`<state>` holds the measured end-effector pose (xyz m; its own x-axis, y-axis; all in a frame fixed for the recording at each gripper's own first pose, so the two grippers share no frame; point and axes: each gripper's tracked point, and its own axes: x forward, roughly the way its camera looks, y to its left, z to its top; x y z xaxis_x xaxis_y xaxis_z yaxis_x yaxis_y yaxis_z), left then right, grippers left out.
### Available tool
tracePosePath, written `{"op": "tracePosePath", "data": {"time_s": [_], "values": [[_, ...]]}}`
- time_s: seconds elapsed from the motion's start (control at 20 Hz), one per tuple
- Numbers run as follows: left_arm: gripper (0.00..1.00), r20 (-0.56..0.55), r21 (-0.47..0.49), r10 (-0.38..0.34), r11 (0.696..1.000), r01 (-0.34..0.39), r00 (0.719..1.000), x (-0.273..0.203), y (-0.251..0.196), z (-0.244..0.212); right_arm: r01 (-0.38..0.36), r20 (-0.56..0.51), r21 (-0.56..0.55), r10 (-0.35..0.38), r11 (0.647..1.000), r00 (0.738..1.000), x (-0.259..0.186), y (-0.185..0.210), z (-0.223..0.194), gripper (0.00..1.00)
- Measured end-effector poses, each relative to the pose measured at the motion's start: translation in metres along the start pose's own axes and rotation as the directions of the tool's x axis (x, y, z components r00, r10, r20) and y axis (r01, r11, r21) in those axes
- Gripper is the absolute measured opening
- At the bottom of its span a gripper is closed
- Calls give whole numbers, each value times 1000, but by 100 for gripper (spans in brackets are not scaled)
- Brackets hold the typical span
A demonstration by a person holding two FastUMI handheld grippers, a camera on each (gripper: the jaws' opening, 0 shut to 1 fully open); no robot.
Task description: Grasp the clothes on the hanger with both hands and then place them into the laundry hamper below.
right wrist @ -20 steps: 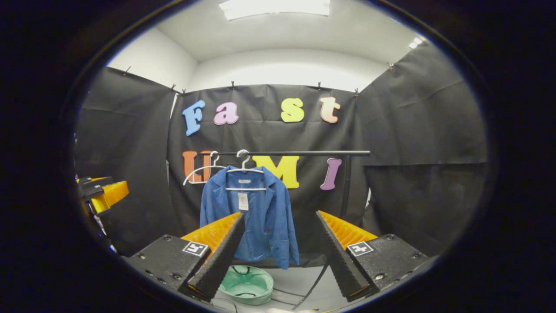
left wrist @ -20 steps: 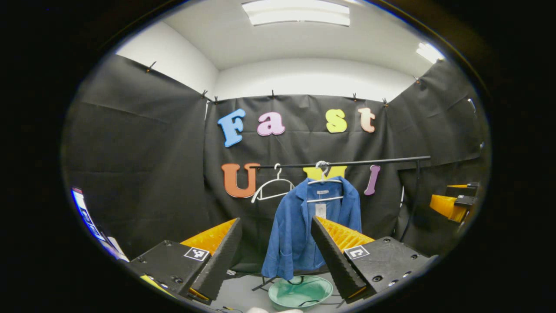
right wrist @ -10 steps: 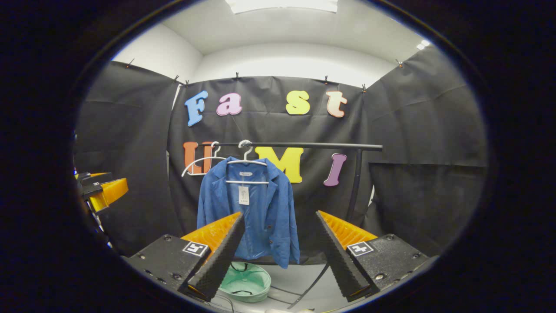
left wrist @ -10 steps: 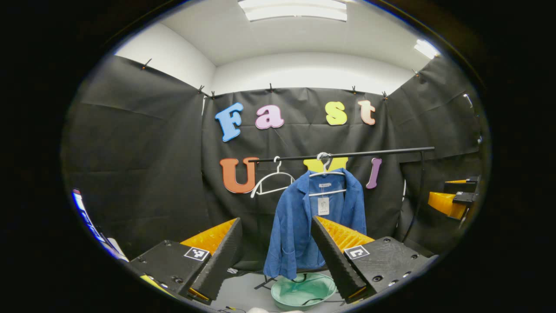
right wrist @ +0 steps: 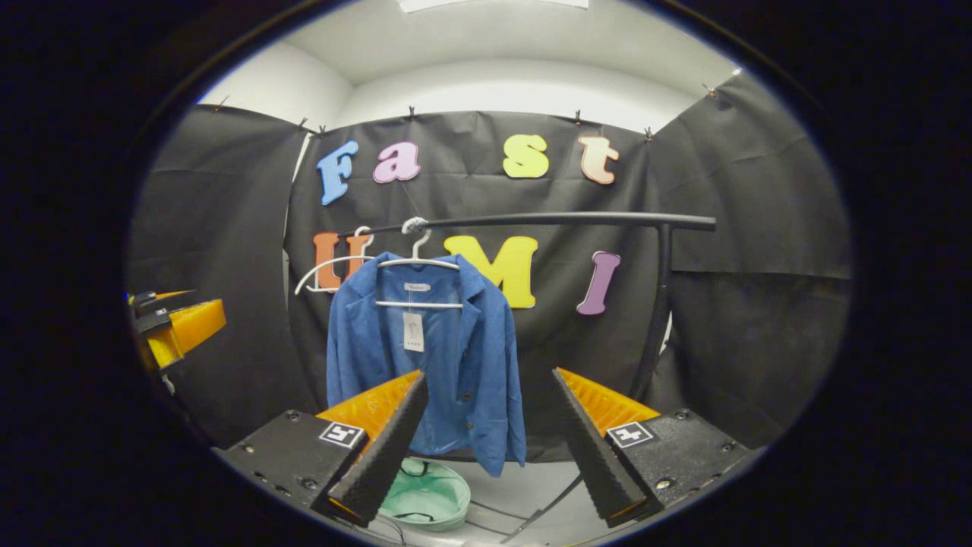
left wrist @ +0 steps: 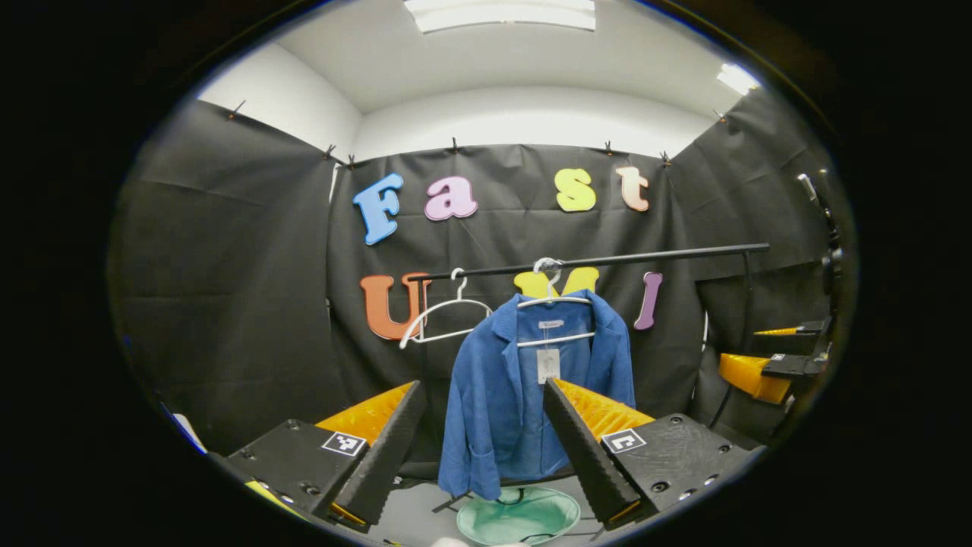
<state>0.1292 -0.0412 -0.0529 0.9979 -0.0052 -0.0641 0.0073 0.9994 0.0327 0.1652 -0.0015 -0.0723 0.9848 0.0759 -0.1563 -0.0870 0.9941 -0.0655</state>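
Here both the left hand-held gripper [left wrist: 480, 448] and right hand-held gripper [right wrist: 486, 444] gape wide (gripping nothing); the blue jacket [right wrist: 425, 357] hangs above the green hamper [right wrist: 425, 497].

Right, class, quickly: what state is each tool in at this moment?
Left tool: open, holding nothing, short of the blue jacket.
Right tool: open, holding nothing, jacket hanging ahead of it.

Jacket [right wrist: 425, 357] tag [right wrist: 414, 332] print — too small.
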Motion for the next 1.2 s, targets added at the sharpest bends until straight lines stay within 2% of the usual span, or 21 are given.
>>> {"op": "tracePosePath", "data": {"time_s": [0.35,0.7,1.0,1.2], "values": [[98,8,-30,27,999,-26,1000,86,-17,-22,-43,21,-37,44,998,999,102,-6,5,100],[99,24,-33,58,998,-57,998,168,-32,-28,-122,29,-40,123,992,992,199,17,10,100],[98,-20,-1,116,993,-116,993,222,-22,-58,-159,8,-50,159,986,987,269,34,1,100],[96,-42,-16,138,990,-139,989,247,-19,-74,-191,-12,-6,190,982,982,302,41,-11,93]]}}
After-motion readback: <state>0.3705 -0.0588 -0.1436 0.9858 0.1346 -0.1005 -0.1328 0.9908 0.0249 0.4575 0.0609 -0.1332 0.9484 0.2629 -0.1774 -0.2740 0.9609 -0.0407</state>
